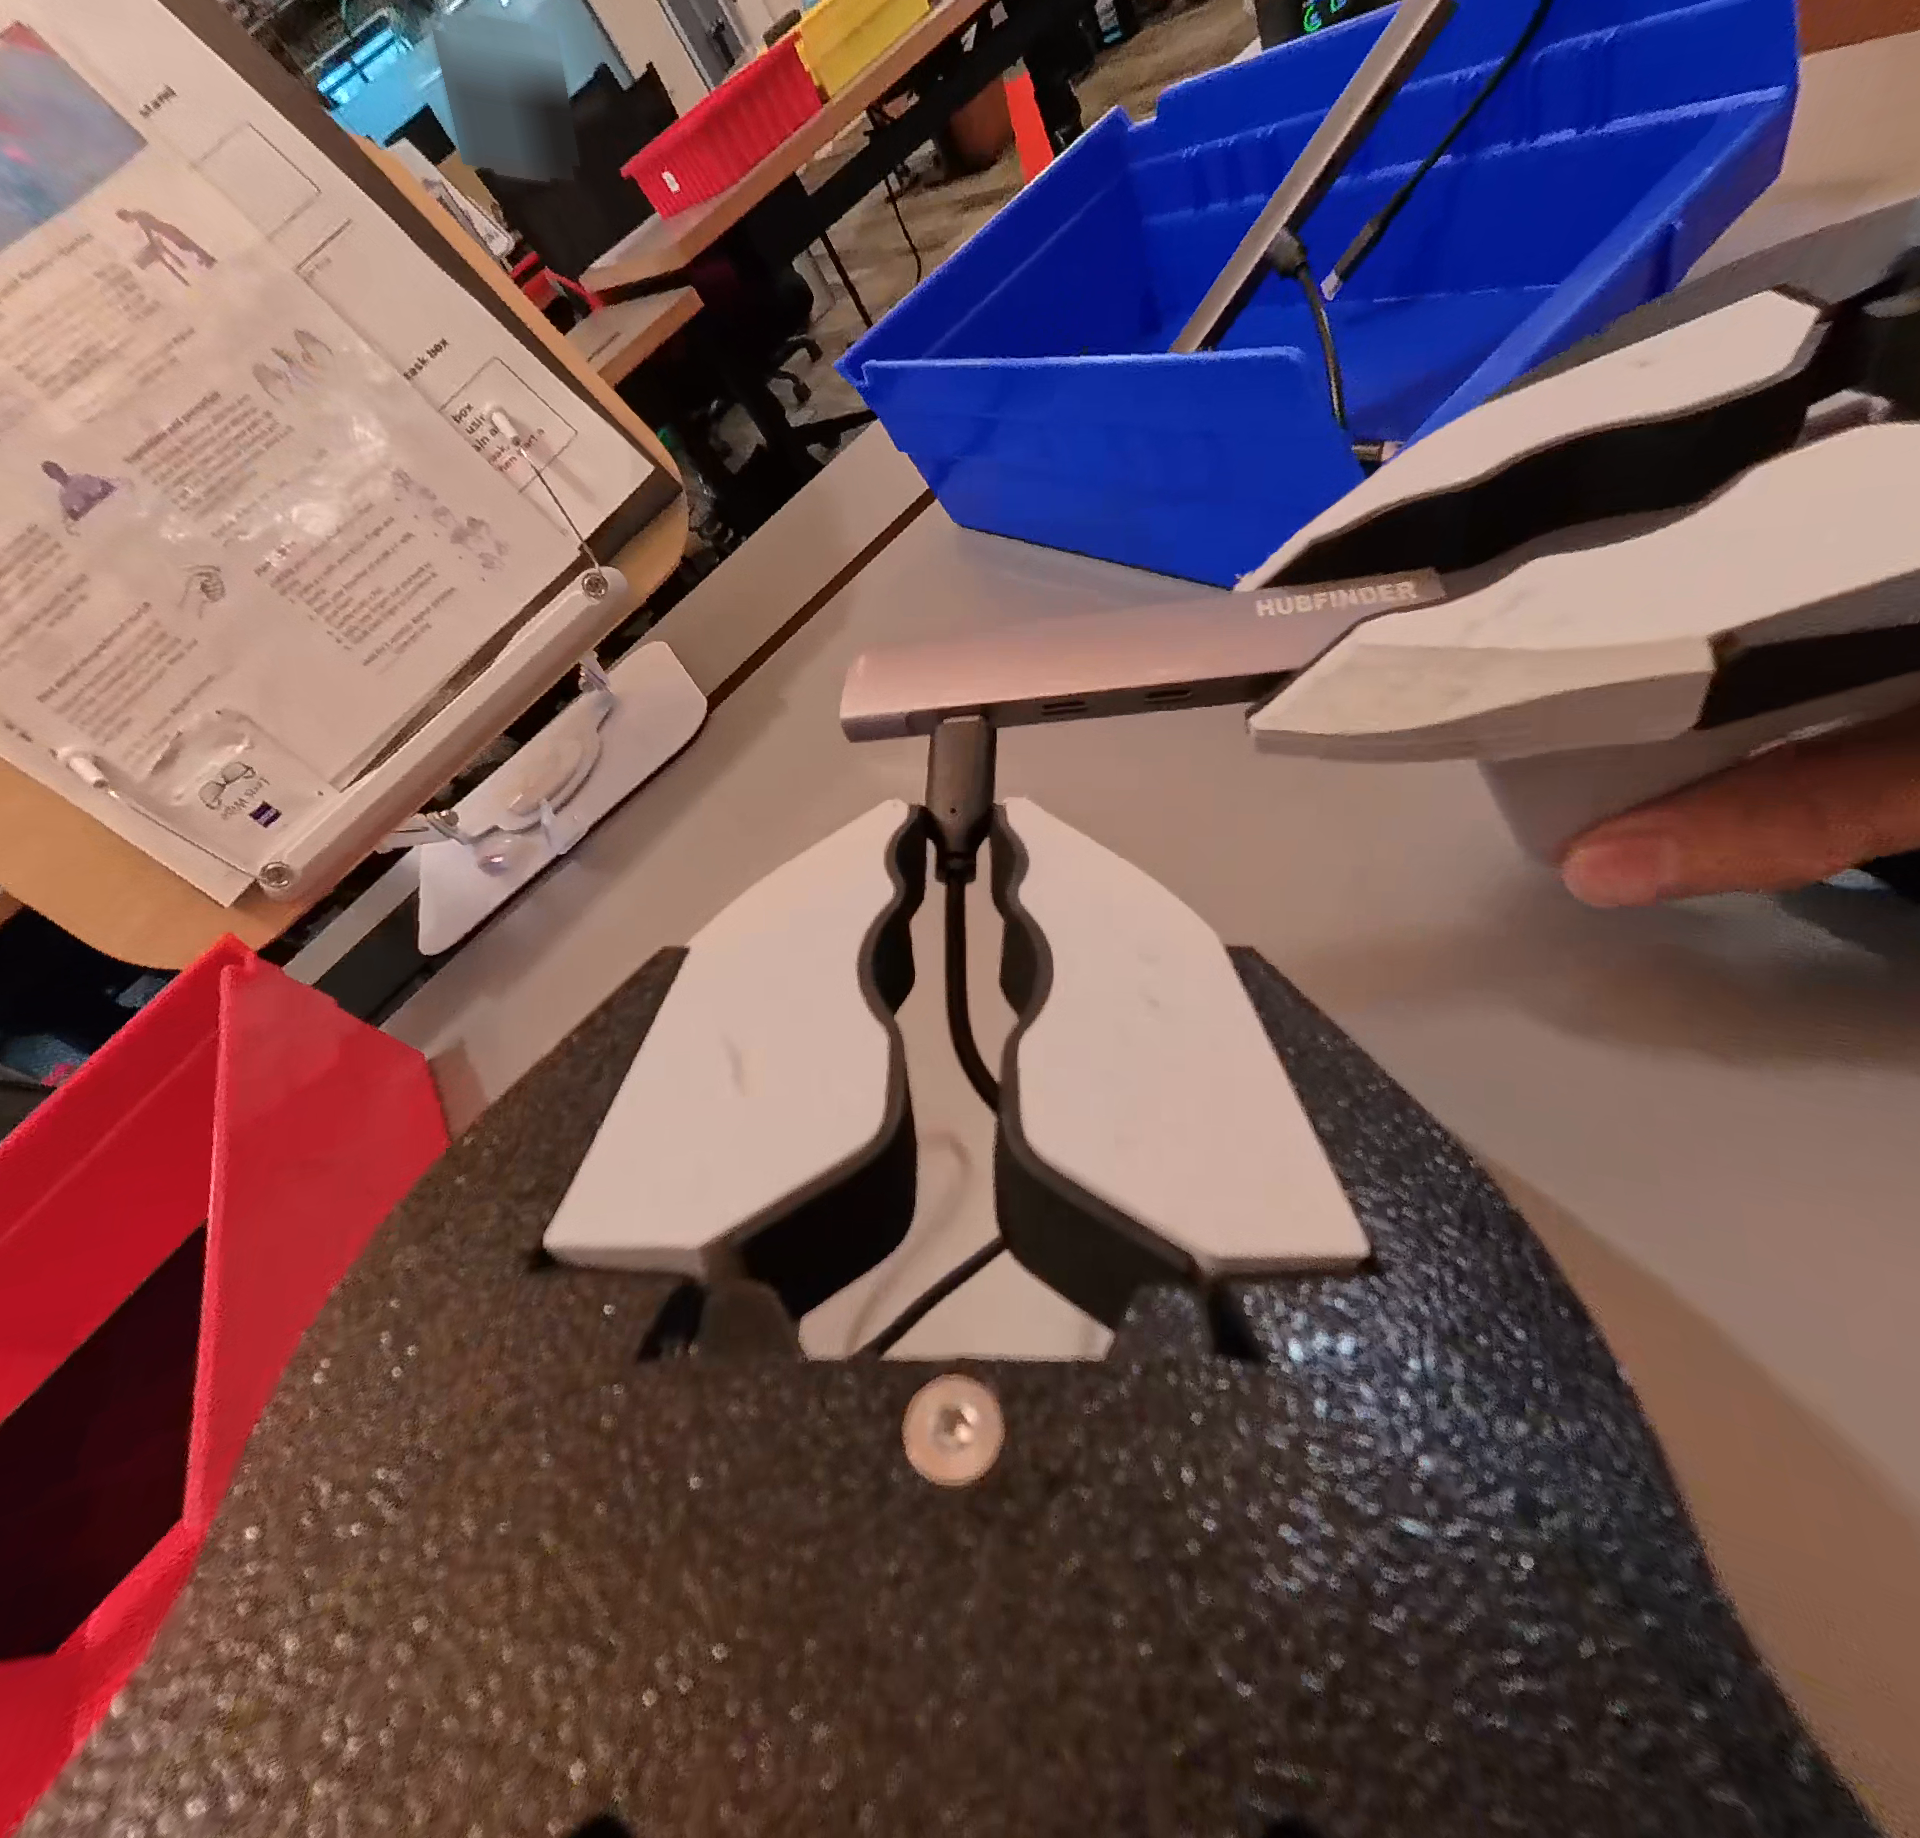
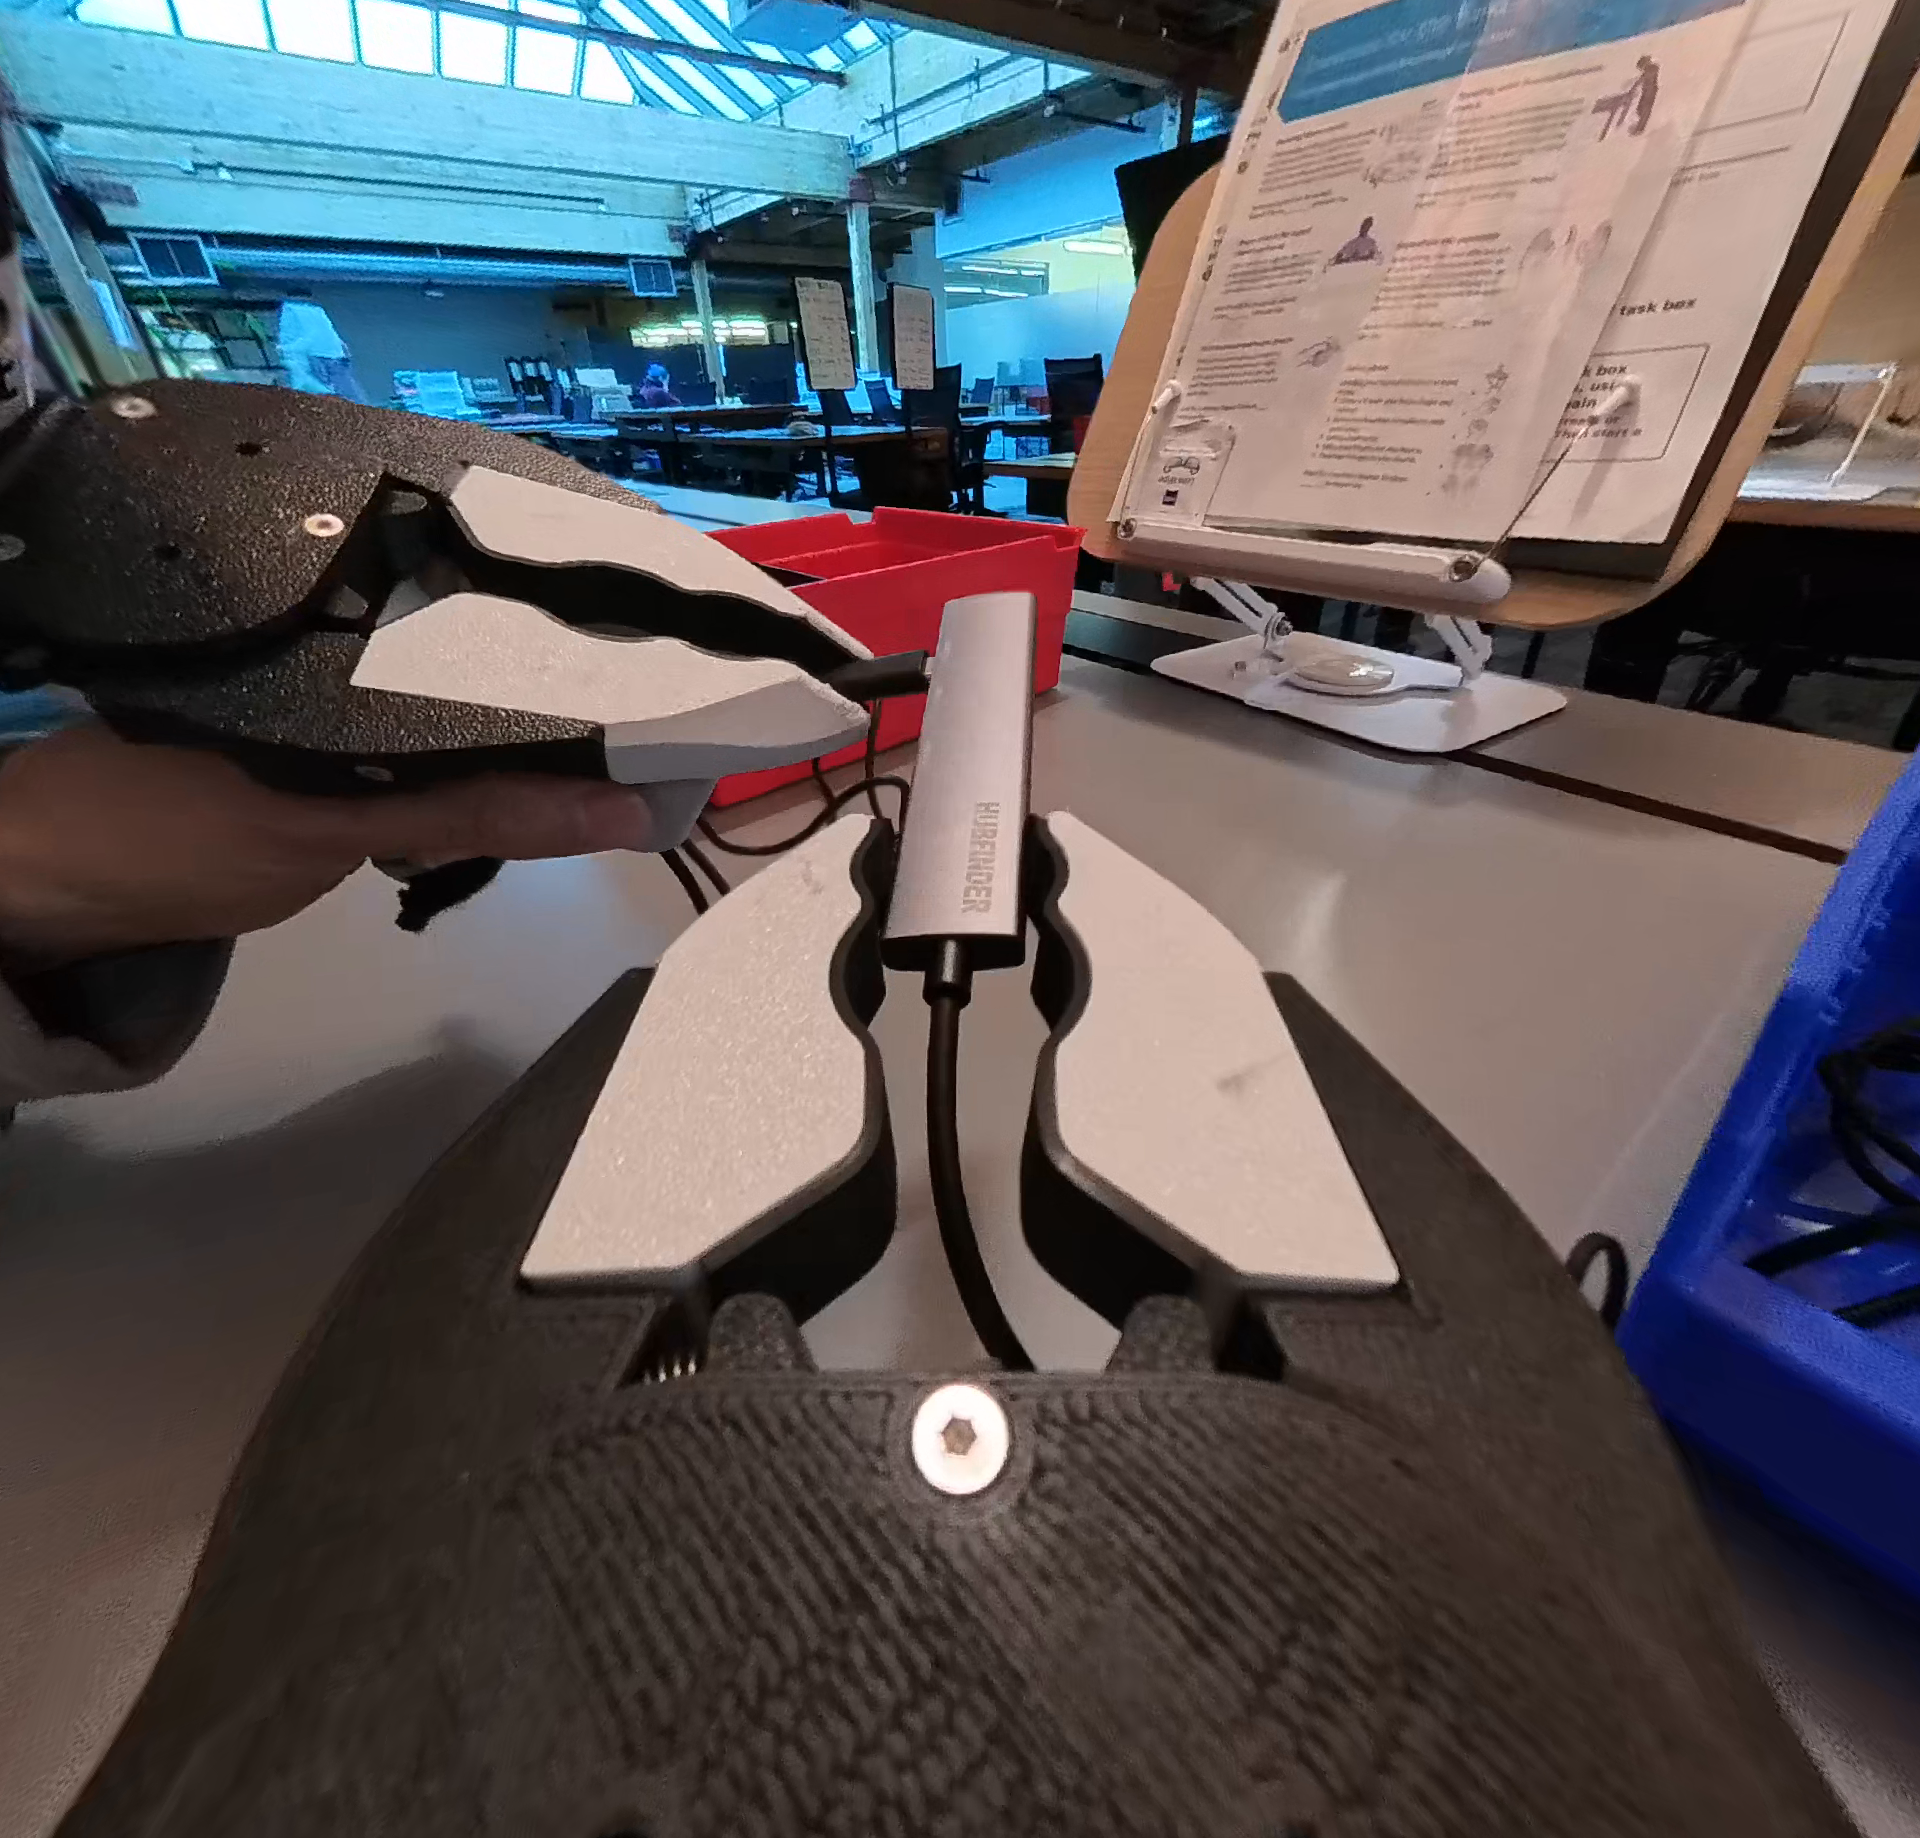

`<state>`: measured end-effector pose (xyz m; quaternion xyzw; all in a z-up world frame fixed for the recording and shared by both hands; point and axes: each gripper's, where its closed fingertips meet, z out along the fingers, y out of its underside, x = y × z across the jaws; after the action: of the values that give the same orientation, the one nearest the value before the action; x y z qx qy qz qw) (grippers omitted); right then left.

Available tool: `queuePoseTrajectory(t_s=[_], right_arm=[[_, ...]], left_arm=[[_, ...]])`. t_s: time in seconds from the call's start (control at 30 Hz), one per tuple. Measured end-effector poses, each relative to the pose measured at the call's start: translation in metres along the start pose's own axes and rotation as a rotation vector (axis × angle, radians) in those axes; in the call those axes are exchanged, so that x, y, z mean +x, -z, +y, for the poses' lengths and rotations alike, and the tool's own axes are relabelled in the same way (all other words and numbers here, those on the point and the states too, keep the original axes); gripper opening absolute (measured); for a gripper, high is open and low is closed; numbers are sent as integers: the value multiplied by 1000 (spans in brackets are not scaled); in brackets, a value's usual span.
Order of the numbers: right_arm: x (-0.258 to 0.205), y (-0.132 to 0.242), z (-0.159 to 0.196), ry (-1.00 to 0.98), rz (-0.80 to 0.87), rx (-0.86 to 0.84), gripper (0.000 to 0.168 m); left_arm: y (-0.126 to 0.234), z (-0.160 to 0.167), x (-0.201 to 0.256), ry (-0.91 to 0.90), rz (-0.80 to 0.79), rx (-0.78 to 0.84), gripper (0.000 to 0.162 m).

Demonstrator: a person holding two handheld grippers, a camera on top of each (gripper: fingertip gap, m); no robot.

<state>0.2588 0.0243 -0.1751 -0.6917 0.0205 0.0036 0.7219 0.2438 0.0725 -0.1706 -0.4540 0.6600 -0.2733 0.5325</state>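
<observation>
A slim grey USB hub (image 1: 1081,666) is held level above the grey table. My right gripper (image 2: 956,853) is shut on the hub (image 2: 971,780) near its cabled end; it shows at right in the left wrist view (image 1: 1299,656). My left gripper (image 1: 956,822) is shut on a black cable plug (image 1: 958,786) whose tip sits in a side port at the hub's far end. In the right wrist view the left gripper (image 2: 847,692) comes from the left with the plug (image 2: 888,676) against the hub's side. The plug's cable runs back between my left fingers.
A blue bin (image 1: 1351,261) with another hub and cables stands behind the hub and at right in the right wrist view (image 2: 1808,1217). A red bin (image 1: 156,1217) sits at left, also seen farther off (image 2: 925,604). A document stand with a printed sheet (image 1: 260,500) stands on the table. The tips of one gripper are about 6 cm away from the tips of the other.
</observation>
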Motion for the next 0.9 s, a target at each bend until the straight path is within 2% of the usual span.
queuePoseTrajectory(t_s=[0.17, 0.43, 0.6, 0.77, 0.9], right_arm=[[-3, -2, 1, 79, 23, -5, 25], [-3, -3, 1, 99, 38, -11, 25], [-2, -3, 2, 96, 39, -12, 24], [-1, -1, 0, 89, 36, 5, 25], [-3, 0, 1, 89, 11, -8, 26]], left_arm=[[1, 7, 0, 27, 20, -26, 11], [-1, 17, 8, 406, 138, -125, 11], [-2, 19, 11, 514, 184, -151, 11], [-1, 17, 14, 491, 203, -151, 11], [-2, 21, 17, 330, 216, -144, 11]])
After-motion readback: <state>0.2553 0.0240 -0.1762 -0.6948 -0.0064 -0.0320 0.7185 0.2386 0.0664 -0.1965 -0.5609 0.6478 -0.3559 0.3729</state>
